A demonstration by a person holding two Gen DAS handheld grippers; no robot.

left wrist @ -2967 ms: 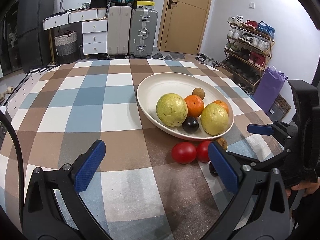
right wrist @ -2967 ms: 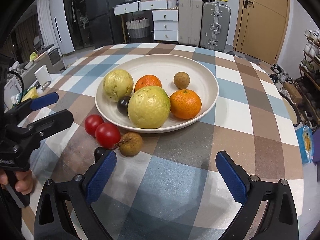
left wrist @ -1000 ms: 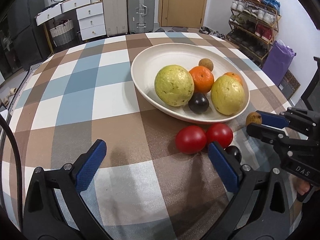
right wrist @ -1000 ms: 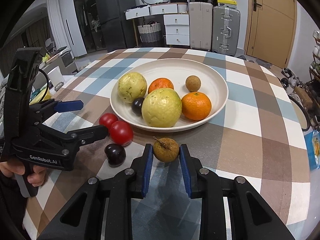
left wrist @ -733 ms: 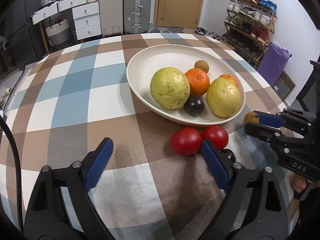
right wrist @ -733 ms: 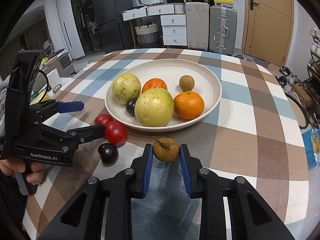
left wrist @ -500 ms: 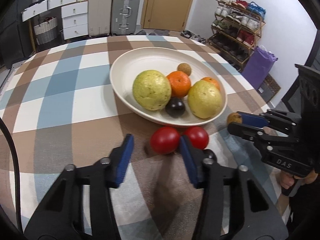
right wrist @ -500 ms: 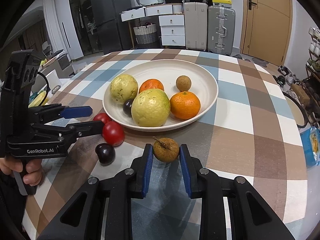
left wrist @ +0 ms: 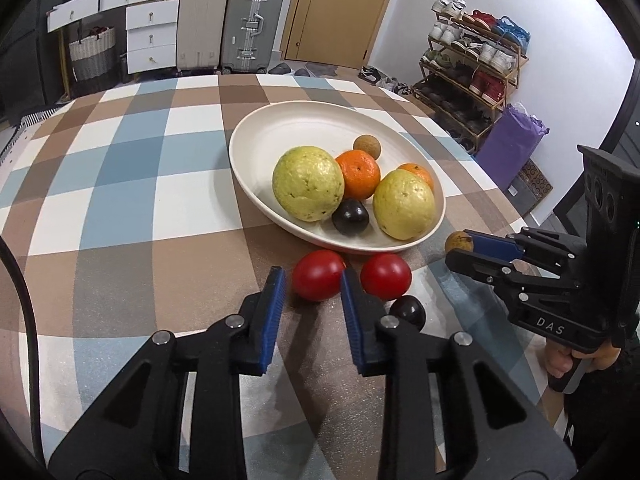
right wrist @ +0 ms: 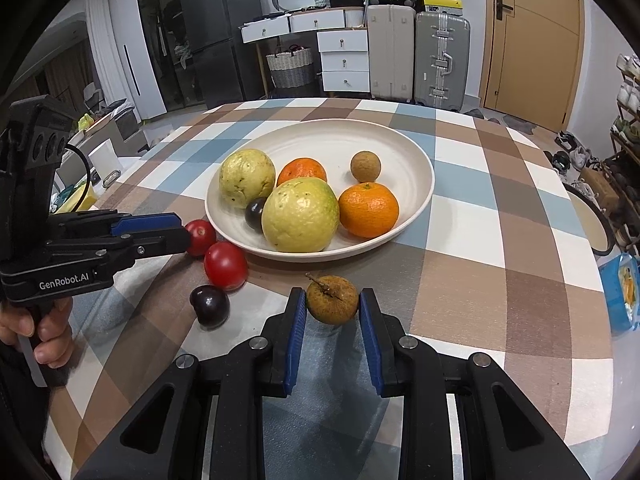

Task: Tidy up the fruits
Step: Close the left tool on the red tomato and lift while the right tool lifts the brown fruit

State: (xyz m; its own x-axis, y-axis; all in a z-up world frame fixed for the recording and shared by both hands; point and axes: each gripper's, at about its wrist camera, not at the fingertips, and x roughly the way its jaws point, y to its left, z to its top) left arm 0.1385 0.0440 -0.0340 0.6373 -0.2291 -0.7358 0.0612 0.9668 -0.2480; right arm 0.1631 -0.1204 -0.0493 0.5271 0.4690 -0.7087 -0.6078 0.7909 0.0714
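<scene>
A cream bowl [left wrist: 256,136] [right wrist: 416,160] holds two yellow-green guavas, two oranges, a brown longan and a dark plum. In front of it on the table lie two red tomatoes [left wrist: 318,275] [left wrist: 385,276] and a dark plum [left wrist: 408,311]. My left gripper [left wrist: 312,286] has its jaws closed around the left tomato, which also shows in the right wrist view [right wrist: 200,237]. My right gripper [right wrist: 332,306] is shut on a brown longan [right wrist: 332,299], seen from the side in the left wrist view [left wrist: 459,241].
The table wears a checked brown, blue and white cloth [left wrist: 120,184]. A shoe rack [left wrist: 472,76] and a purple bag [left wrist: 508,144] stand to the right. Suitcases [left wrist: 252,20] and drawers stand behind. A blue box [right wrist: 622,296] lies off the table's right edge.
My left gripper has moved forward and its jaws have closed in around the left tomato. My right gripper has kept its hold on the brown longan and drifted slightly.
</scene>
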